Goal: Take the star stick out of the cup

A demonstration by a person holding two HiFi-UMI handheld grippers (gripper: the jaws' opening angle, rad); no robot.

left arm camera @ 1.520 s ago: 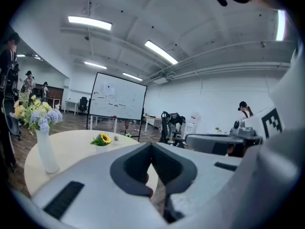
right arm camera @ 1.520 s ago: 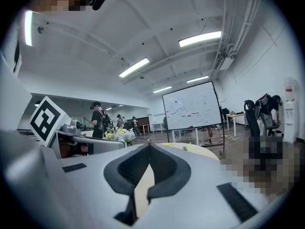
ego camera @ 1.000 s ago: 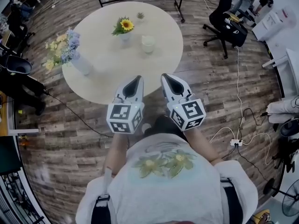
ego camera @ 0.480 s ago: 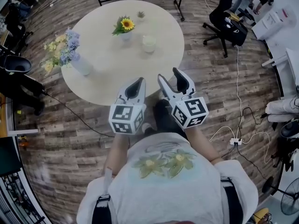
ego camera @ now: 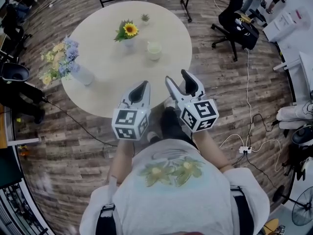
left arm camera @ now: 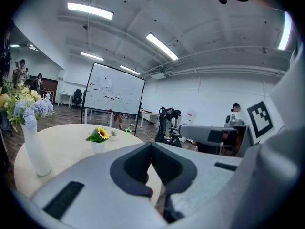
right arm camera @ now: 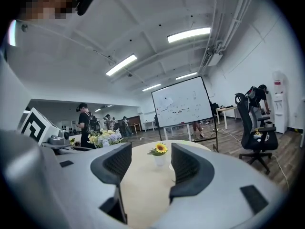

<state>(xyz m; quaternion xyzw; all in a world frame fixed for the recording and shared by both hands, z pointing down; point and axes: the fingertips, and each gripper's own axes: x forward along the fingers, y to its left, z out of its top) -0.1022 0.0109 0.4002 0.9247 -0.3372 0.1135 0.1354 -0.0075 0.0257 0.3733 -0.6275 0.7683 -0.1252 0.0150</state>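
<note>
- The left tongs [ego camera: 140, 85] are shut tight. The tips are together and hold nothing.
- The right tongs [ego camera: 177, 77] are opening. The two tips stand wide apart, and nothing is between them.
- Both tongs hang in the air side by side at the near edge of the round desk [ego camera: 107, 58]. They touch nothing on it.
- The star stick [ego camera: 145, 17] is small and green. It stands at the far side of the desk, well apart from both tongs. It is too small to tell what it stands in.
- A sunflower [ego camera: 129, 29] in a little white pot stands near the star stick, on the side closer to the tongs.
- A pale cup [ego camera: 154, 49] stands just beside the sunflower, to its right and a bit closer to the tongs.
- A white vase [ego camera: 84, 75] with blue and yellow flowers stands at the left edge of the desk.
- A black chair [ego camera: 234, 21] stands on the wood floor [ego camera: 220, 82], to the right of the desk.
</note>
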